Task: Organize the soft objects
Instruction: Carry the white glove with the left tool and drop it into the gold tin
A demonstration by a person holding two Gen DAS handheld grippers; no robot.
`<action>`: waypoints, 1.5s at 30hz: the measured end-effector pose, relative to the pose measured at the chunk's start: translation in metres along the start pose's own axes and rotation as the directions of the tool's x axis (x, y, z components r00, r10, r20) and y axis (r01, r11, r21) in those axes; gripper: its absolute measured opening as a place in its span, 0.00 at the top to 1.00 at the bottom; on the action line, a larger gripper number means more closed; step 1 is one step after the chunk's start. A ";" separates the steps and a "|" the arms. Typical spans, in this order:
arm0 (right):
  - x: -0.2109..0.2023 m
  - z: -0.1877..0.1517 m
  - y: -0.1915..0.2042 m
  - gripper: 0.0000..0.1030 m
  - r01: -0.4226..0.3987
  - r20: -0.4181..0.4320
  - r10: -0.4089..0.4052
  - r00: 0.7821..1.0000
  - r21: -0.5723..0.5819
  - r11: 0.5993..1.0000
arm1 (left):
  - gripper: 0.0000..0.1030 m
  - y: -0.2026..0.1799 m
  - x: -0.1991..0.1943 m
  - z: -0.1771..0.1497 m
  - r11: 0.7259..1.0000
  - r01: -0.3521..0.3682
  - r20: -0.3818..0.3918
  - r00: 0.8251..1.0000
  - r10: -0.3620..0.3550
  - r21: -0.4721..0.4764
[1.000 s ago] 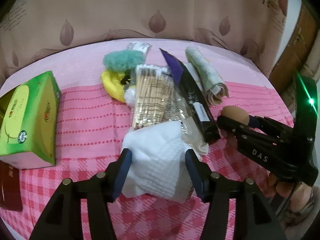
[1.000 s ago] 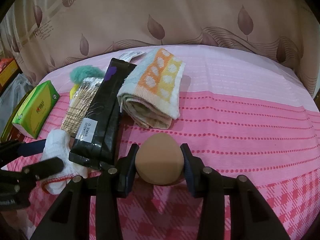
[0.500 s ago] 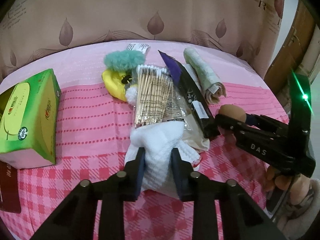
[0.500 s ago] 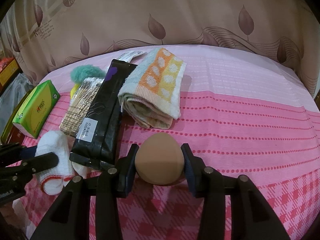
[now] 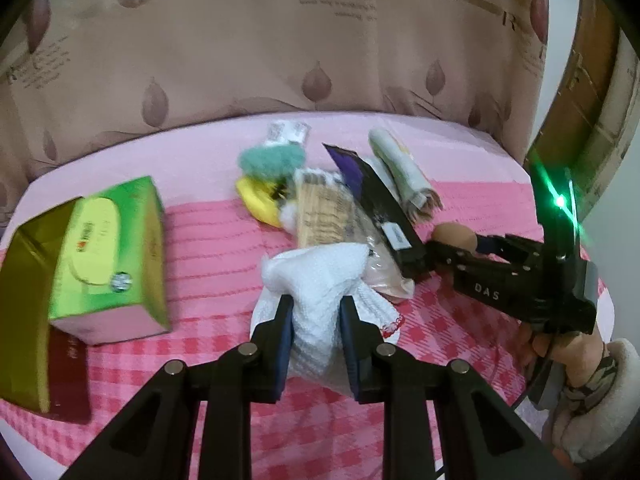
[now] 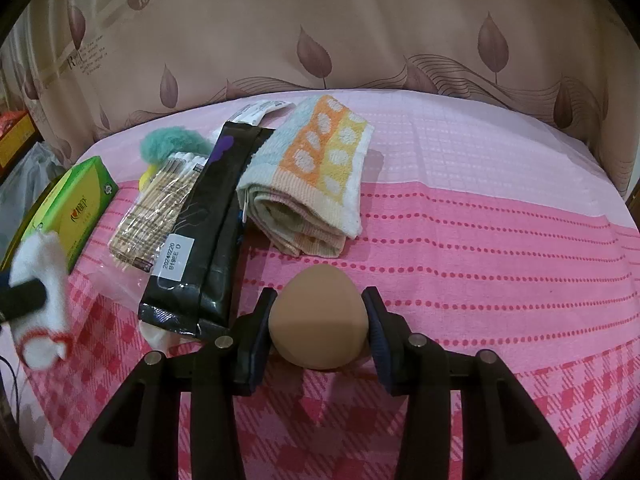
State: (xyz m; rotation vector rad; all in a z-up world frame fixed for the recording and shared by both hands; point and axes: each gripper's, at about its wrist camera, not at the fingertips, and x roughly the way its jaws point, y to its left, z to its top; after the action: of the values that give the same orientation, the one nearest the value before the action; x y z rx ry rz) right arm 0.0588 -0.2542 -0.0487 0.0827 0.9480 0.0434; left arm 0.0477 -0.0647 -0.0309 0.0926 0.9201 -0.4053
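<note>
A white knitted sock with red trim (image 5: 320,276) is pinched between the pads of my left gripper (image 5: 316,308), lifted slightly off the pink bedspread (image 5: 216,248). In the right wrist view the same sock (image 6: 40,280) hangs at the far left edge. My right gripper (image 6: 319,295) is shut on a tan egg-shaped sponge (image 6: 318,320), held low over the bedspread. From the left wrist view the sponge (image 5: 456,236) peeks out beyond the right gripper's black fingers, and a hand in a fleecy sleeve (image 5: 588,400) holds that gripper.
A folded orange, yellow and blue towel (image 6: 316,176), a long black packet (image 6: 208,232), a bag of cotton swabs (image 6: 160,208) and a teal fluffy thing (image 6: 168,144) lie in a cluster. A green tissue box (image 5: 108,248) stands left, a curtain (image 6: 320,32) hangs behind.
The left gripper's jaws went from wide open around the white sock to pinching it, then rose with it. The right gripper and its sponge stayed put.
</note>
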 end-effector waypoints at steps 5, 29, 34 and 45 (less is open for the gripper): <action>0.000 0.000 0.001 0.60 0.009 -0.001 -0.009 1.000 -0.008 1.000 | 0.78 0.028 -0.021 0.003 0.997 -0.071 0.026 0.997 0.071 -0.026; 0.003 -0.001 0.008 0.60 0.055 -0.006 -0.056 0.998 -0.048 0.997 | 0.77 0.274 -0.047 -0.015 0.855 -0.475 -0.151 0.879 0.452 -0.206; 0.004 -0.001 0.010 0.60 0.070 -0.007 -0.070 0.998 -0.060 0.996 | 0.76 0.293 -0.033 -0.029 0.859 -0.478 -0.212 0.873 0.440 -0.185; 0.005 0.000 0.012 0.60 0.084 -0.007 -0.085 0.996 -0.071 0.994 | 0.65 0.304 -0.041 -0.039 0.862 -0.462 -0.208 0.882 0.423 -0.208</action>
State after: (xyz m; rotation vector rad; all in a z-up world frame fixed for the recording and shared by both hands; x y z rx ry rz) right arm 0.0615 -0.2419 -0.0521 -0.0229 0.9586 -0.0014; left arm 0.1112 0.2376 -0.0506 0.1009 1.0640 0.1553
